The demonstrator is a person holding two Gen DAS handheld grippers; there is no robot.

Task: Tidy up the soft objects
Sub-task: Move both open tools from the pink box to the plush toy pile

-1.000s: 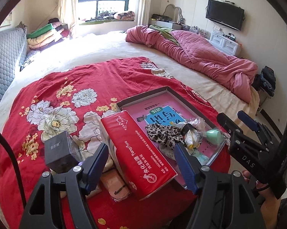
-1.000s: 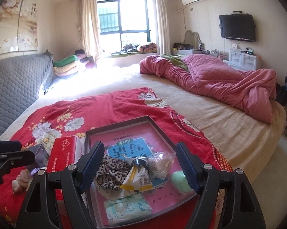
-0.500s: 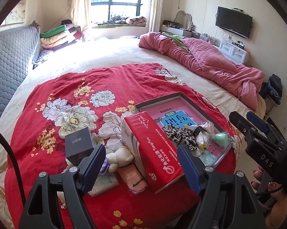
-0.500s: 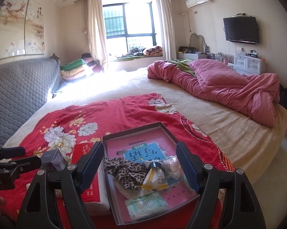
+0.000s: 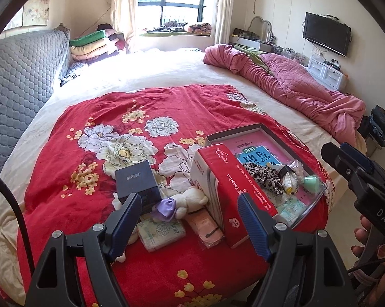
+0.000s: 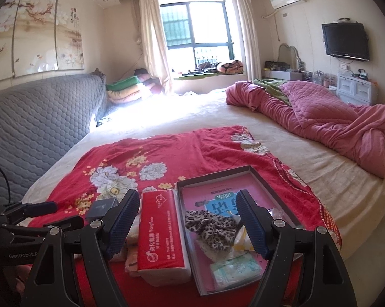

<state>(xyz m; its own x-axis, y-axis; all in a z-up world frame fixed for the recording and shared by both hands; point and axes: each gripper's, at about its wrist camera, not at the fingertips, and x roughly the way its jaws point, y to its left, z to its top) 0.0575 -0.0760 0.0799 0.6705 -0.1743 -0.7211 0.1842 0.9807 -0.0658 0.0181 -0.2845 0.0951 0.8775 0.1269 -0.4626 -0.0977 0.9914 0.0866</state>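
Note:
My left gripper [image 5: 189,225] hangs open and empty above the near edge of the red floral blanket [image 5: 131,117]. Below it lie a white plush bear [image 5: 192,198] with a purple bow, a pale tissue packet [image 5: 161,232] and a pink packet [image 5: 209,229]. A red tissue pack [image 5: 230,192] stands between them and the dark-rimmed tray [image 5: 265,128]. The tray holds a leopard-print scrunchie [image 5: 264,179], a mint egg-shaped thing [image 5: 311,183] and small packets. My right gripper [image 6: 187,226] is open and empty over the tray [image 6: 218,176] and the scrunchie [image 6: 210,225]; the red pack [image 6: 159,230] sits left of it.
A dark blue box [image 5: 137,181] stands on the blanket left of the bear. A crumpled pink quilt [image 5: 294,94] lies at the bed's far right and a grey quilted headboard [image 5: 21,76] runs along the left. The bed edge drops off just right of the tray.
Both grippers have drawn back from the objects and risen. The bear, the tissue packet and the pink packet have come into the left wrist view. Nothing was picked up.

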